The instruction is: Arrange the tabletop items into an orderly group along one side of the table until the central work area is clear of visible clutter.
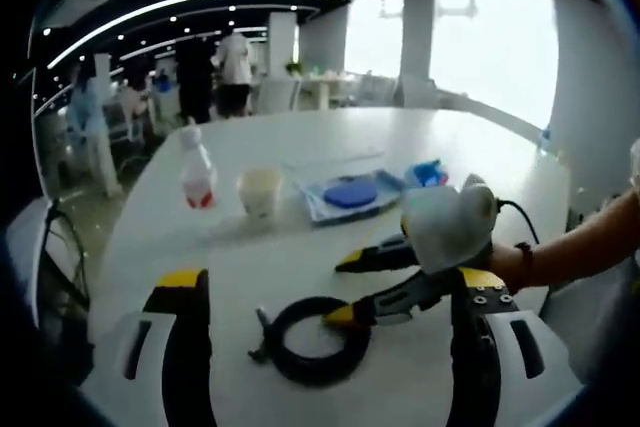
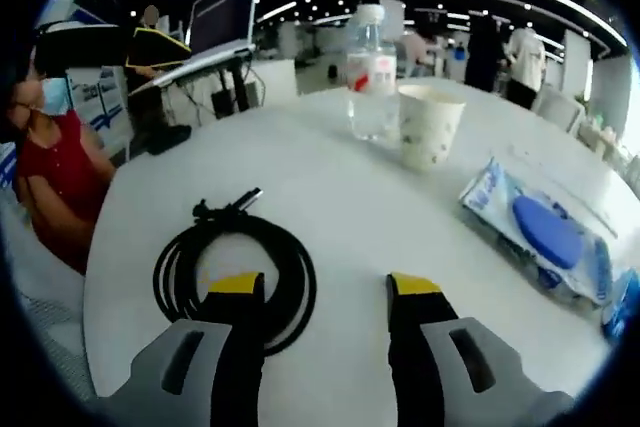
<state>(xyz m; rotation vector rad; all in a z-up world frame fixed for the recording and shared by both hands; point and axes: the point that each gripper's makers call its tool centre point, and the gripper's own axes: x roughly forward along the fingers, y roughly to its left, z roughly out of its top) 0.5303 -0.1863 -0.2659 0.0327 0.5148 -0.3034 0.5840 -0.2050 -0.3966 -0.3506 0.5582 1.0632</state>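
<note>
Reaching over the coiled black cable (image 2: 234, 269), the right claw (image 2: 325, 292) is spreading wide, its left jaw lying over the coil's rim, seemingly to gather it off the worktop (image 2: 330, 177). In the left gripper view that claw (image 1: 345, 289) is touching the coil (image 1: 313, 339), while the left claw (image 1: 330, 282) is hanging wide and empty. Beyond, water bottle (image 2: 371, 75), paper cup (image 2: 428, 125) and blue packet (image 2: 540, 232) are standing grouped.
</note>
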